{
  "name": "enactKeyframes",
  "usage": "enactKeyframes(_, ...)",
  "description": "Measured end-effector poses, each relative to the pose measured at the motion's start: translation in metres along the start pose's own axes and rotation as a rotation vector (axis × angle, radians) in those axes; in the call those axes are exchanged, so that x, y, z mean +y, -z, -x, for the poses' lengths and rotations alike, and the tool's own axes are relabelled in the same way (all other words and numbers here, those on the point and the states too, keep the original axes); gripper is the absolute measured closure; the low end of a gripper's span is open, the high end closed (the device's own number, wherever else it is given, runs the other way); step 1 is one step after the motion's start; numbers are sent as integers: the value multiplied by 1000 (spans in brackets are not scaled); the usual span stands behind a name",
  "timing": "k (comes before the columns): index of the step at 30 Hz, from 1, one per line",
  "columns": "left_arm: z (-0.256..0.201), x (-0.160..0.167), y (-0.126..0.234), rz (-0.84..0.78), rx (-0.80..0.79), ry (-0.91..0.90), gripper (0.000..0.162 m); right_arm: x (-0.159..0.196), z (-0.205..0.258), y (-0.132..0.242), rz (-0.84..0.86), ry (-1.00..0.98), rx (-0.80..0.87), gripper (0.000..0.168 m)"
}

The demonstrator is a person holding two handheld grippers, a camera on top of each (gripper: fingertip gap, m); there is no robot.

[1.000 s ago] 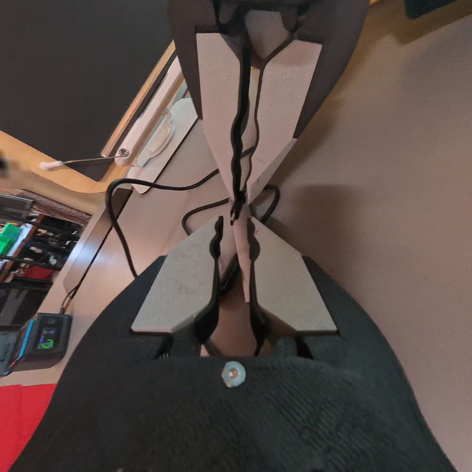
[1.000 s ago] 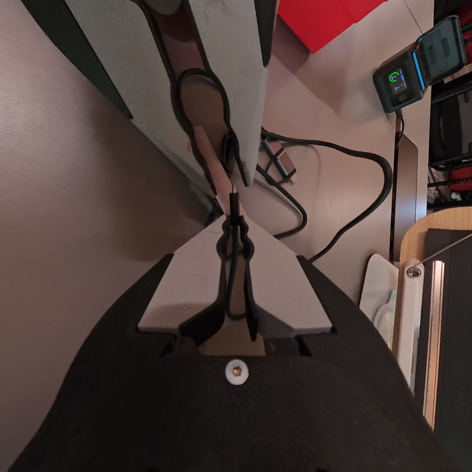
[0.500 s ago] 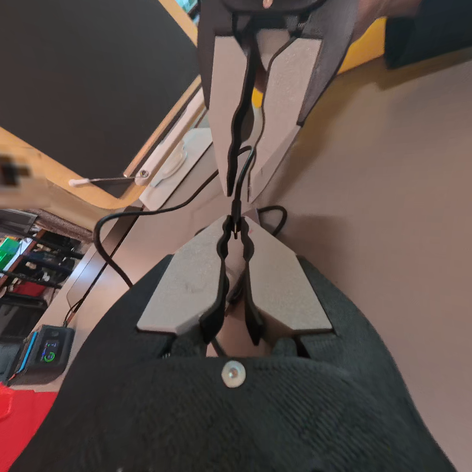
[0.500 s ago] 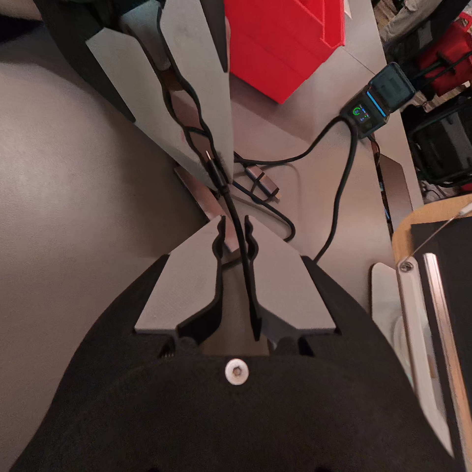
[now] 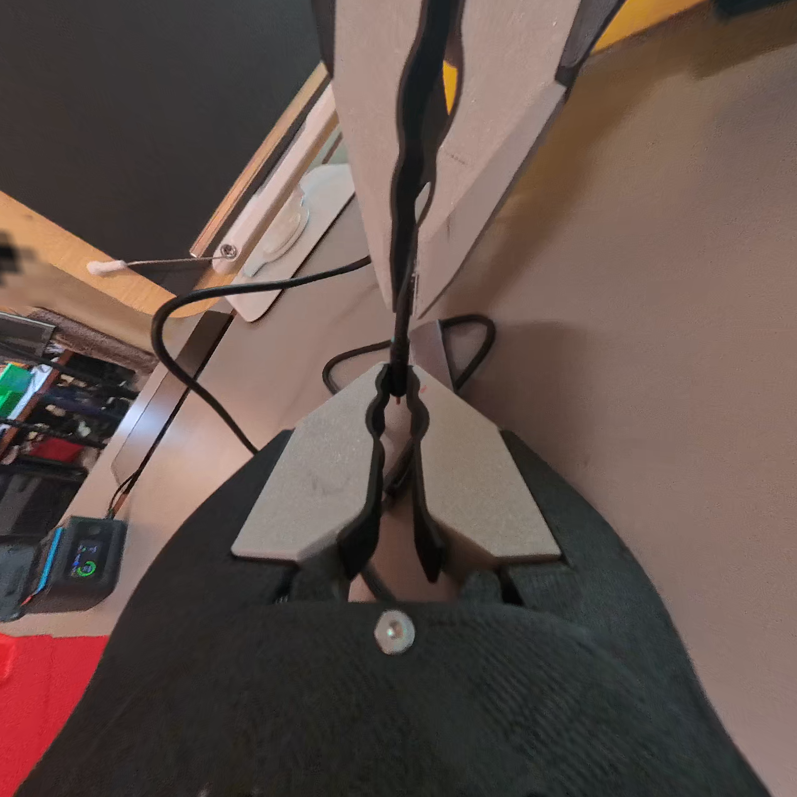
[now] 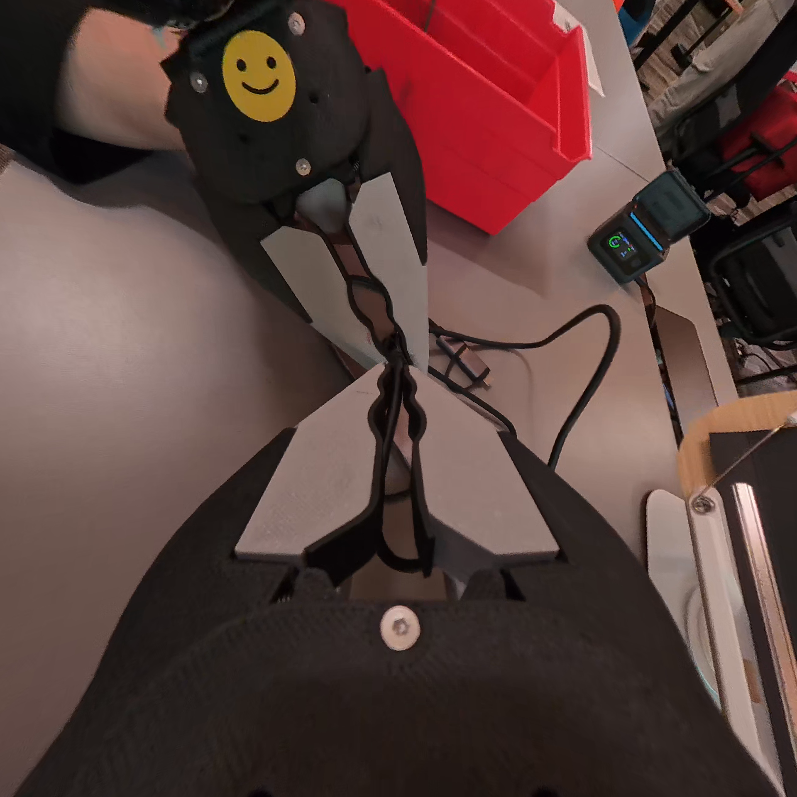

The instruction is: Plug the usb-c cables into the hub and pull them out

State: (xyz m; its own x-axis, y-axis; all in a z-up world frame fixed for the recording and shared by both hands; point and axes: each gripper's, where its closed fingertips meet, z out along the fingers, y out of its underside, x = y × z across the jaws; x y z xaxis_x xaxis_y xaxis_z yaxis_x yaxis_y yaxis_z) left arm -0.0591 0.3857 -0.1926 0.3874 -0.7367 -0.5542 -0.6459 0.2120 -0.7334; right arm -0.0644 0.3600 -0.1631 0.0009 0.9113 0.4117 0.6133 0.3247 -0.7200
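My left gripper (image 5: 397,385) and right gripper (image 6: 394,374) meet tip to tip above the surface (image 6: 108,345). Both are clenched on the same black cable (image 5: 403,345), the left pinching its plug end, the right holding the cord, which runs back between its fingers. The hub (image 6: 463,366) lies on the surface just beyond the tips.

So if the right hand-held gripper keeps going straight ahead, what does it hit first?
Almost certainly the left hand-held gripper: its tips sit nose to nose with the right hand-held gripper, a black cable running between them.
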Motion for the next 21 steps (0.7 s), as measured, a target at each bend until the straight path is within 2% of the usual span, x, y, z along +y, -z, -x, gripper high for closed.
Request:
enactKeyframes(4,9,7,-1,41,-71,-34,158,-1,-7,-5,-9,-26,48,168)
enactKeyframes(9,29,-7,8,-33,-160,40,158,-18,-31,14,-127,-101,152,161)
enactKeyframes(11,31,-7,8,-24,-198,-4,157,-28,-36,22,-174,-127,175,152)
enactKeyframes(13,31,-2,4,17,-211,-39,157,-35,-49,34,-205,-126,275,143)
enactKeyframes(14,30,1,3,29,-211,-50,157,-42,-52,40,-250,-129,299,144)
enactKeyframes(15,32,1,4,24,-220,-59,158,-49,-47,45,-302,-148,266,152)
enactKeyframes(16,34,-2,6,10,-235,-59,157,-55,-35,45,-337,-182,160,166)
enactKeyframes(17,37,-4,8,-4,-254,-53,157,-58,-20,43,-348,-232,35,168)
enactKeyframes(19,47,-9,14,-30,-313,-63,157,-57,-6,37,-330,-332,-112,162)
enactKeyframes(21,54,-14,20,-59,-356,-63,157,-49,-10,28,-292,-417,-119,154)
